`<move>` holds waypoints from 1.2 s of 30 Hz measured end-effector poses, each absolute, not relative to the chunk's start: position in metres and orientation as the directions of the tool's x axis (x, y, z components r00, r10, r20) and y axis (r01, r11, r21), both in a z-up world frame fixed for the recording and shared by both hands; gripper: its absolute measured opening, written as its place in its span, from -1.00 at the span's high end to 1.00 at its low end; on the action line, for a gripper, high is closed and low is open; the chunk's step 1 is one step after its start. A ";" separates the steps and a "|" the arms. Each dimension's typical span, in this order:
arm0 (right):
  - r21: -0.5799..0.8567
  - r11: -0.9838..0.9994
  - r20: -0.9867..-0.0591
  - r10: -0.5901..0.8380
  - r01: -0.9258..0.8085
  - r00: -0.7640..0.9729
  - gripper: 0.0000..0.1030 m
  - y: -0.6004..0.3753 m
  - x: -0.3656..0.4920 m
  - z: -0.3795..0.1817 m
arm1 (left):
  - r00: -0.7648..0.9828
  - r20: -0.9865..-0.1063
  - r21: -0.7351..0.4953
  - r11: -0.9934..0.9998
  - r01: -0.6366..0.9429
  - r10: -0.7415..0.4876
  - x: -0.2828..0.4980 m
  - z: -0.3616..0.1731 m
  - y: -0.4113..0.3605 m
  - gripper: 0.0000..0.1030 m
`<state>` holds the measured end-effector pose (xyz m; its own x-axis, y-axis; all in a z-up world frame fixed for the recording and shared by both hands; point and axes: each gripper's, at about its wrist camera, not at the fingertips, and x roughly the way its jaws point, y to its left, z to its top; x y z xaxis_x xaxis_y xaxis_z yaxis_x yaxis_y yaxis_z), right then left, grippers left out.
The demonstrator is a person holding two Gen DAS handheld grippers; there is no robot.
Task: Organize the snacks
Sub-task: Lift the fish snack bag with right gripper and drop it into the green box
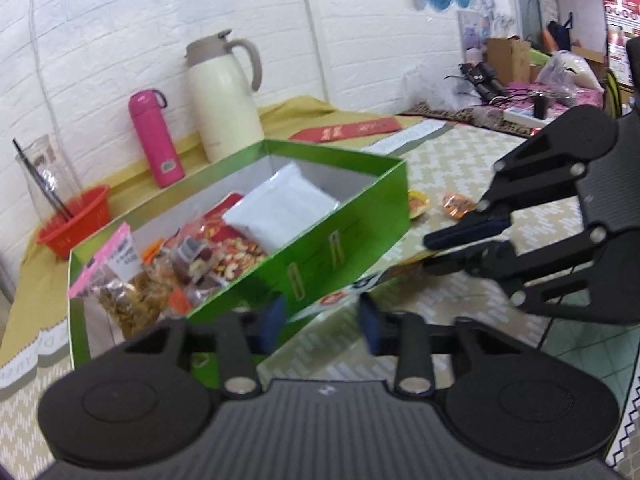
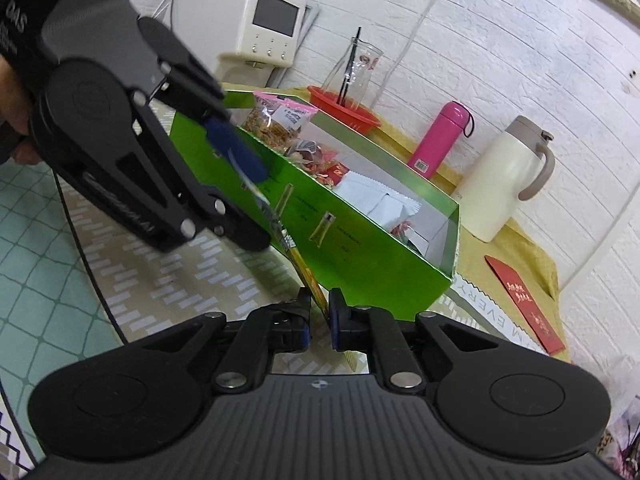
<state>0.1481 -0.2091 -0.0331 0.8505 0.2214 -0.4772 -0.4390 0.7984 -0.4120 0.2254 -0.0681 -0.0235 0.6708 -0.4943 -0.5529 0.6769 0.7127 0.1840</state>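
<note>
**Flat packet pinched beside the green box**

The right hand-held gripper (image 2: 319,322) is clamped on the edge of a thin yellow-printed flat snack packet (image 2: 308,276), just ahead of it against the near wall of the green cardboard box (image 2: 360,248). The left hand-held gripper (image 1: 322,318), jaws narrowed, straddles the packet's other end; whether it grips is unclear. Next, probably: lift the packet over the wall, among the snacks.

A pink bottle (image 1: 156,140) stands beside a cream jug (image 1: 226,100), near a red basket (image 1: 76,220).
</note>
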 end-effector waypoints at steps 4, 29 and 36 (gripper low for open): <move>-0.405 0.813 -0.465 0.209 -0.417 0.860 0.67 -0.209 0.145 -0.029 | 0.673 -0.536 0.121 0.742 0.659 -0.510 0.221 -0.023 -0.064 0.62; -0.425 0.838 -0.284 0.237 -0.343 0.929 0.65 -0.180 0.204 0.030 | 0.792 -0.411 0.026 0.862 0.506 -0.453 0.273 0.054 -0.027 0.65; -0.432 0.834 -0.296 0.228 -0.343 0.928 0.60 -0.169 0.234 0.015 | 0.826 -0.424 0.012 0.909 0.416 -0.373 0.302 0.035 -0.020 -0.01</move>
<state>0.2340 -0.1688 0.0152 0.9278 0.2279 -0.2955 -0.3425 0.8343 -0.4319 0.3017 -0.0201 0.0346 0.8255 -0.3726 -0.4239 0.4163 0.9092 0.0115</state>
